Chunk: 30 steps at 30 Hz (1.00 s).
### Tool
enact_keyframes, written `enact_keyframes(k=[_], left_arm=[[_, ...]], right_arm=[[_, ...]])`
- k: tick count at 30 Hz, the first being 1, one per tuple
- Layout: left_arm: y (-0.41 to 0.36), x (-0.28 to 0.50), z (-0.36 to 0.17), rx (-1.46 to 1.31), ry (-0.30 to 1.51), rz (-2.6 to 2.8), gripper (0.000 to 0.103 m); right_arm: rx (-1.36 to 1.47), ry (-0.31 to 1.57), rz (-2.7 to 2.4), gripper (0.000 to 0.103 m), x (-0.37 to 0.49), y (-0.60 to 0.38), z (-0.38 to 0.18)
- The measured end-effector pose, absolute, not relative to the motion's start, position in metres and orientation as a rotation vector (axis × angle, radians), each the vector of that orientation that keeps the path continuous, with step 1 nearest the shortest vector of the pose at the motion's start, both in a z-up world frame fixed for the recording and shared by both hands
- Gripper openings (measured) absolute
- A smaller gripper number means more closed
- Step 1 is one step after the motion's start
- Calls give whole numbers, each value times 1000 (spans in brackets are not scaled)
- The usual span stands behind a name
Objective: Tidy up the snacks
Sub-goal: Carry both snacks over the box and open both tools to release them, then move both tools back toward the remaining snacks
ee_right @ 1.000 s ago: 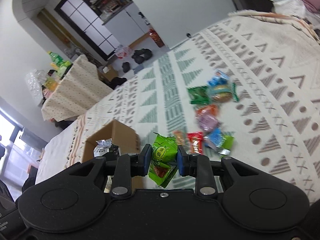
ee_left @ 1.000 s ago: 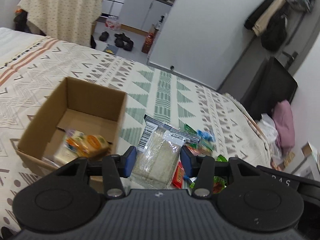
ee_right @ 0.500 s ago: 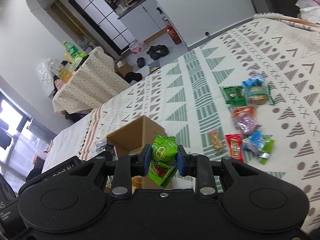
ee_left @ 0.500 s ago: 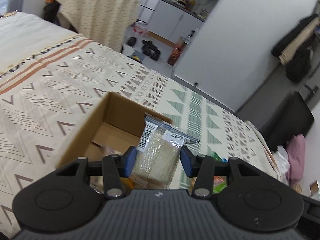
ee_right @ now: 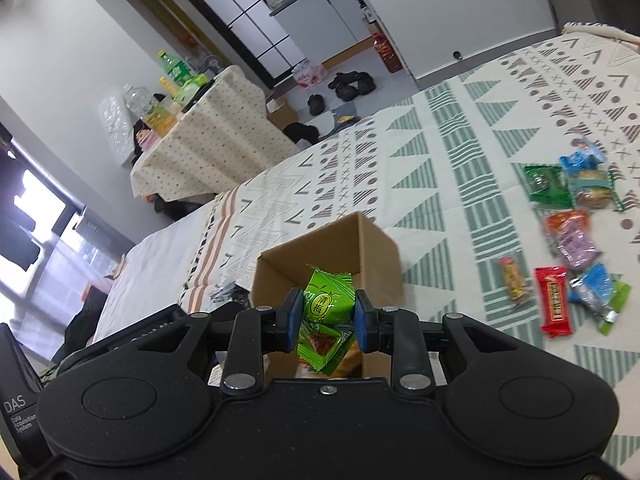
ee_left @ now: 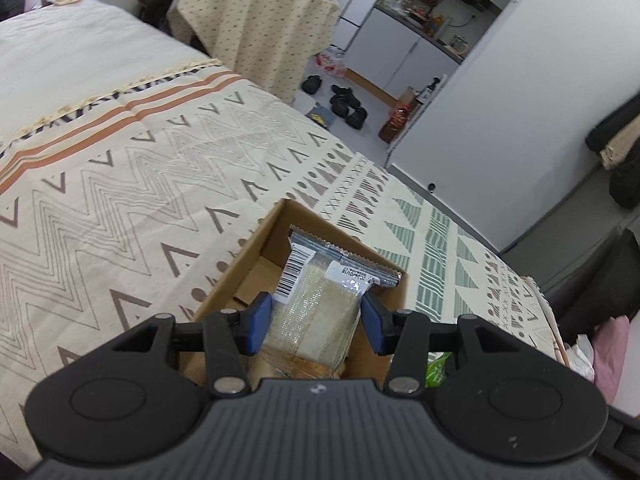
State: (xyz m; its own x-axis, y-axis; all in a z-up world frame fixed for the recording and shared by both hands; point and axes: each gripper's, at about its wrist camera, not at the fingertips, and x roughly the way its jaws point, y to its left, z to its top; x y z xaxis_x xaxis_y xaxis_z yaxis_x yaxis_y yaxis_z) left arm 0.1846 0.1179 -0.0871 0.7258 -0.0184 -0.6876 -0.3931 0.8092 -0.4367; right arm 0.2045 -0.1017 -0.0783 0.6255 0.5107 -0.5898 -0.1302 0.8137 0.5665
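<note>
My left gripper (ee_left: 316, 322) is shut on a clear cracker packet (ee_left: 316, 312) with a barcode and holds it over the open cardboard box (ee_left: 240, 264) on the patterned bedspread. My right gripper (ee_right: 325, 320) is shut on a green candy packet (ee_right: 328, 306) and holds it just above the same box (ee_right: 380, 248). Several loose snack packets lie on the bedspread to the right in the right wrist view, among them a red bar (ee_right: 554, 300), a purple packet (ee_right: 574, 240) and a dark green packet (ee_right: 546, 186).
The bed's far edge drops to a floor with shoes (ee_left: 348, 106) and a red bottle (ee_left: 396, 120). A cloth-covered table (ee_right: 208, 140) with drink bottles stands beyond the bed. A white wall (ee_left: 500, 100) and dark furniture (ee_left: 600, 280) lie to the right.
Both grippers have moved left with their packets, from over the snack pile to above the cardboard box. The box now sits right under the fingers in both views.
</note>
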Motion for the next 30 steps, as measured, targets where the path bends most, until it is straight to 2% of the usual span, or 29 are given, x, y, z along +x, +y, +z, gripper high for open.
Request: enact_keyframes(k=[3, 4, 6, 7, 10, 15, 21, 25, 27, 30], left_arm=[[120, 184, -87, -600, 734, 249, 54], [119, 184, -86, -595, 731, 250, 61], [116, 183, -85, -583, 730, 253, 72], [115, 183, -84, -579, 729, 253, 76], [108, 185, -83, -561, 741, 247, 78], [88, 185, -81, -509, 747, 214, 86], [56, 184, -81, -444, 761, 166, 88], [34, 182, -80, -390, 761, 120, 94], [24, 181, -80, -373, 764, 98, 95], [7, 180, -80, -345, 770, 60, 96]], right_arm=[[498, 828, 404, 32, 206, -93, -82], [497, 838, 406, 35, 207, -91, -83], [502, 850, 403, 51, 207, -90, -85], [504, 846, 396, 52, 206, -92, -86], [499, 844, 366, 54, 203, -103, -86], [486, 832, 298, 68, 193, -131, -87], [439, 803, 230, 81, 182, -164, -86], [408, 782, 197, 87, 175, -186, -83], [407, 772, 186, 93, 172, -198, -83], [406, 755, 160, 96, 167, -216, -83]])
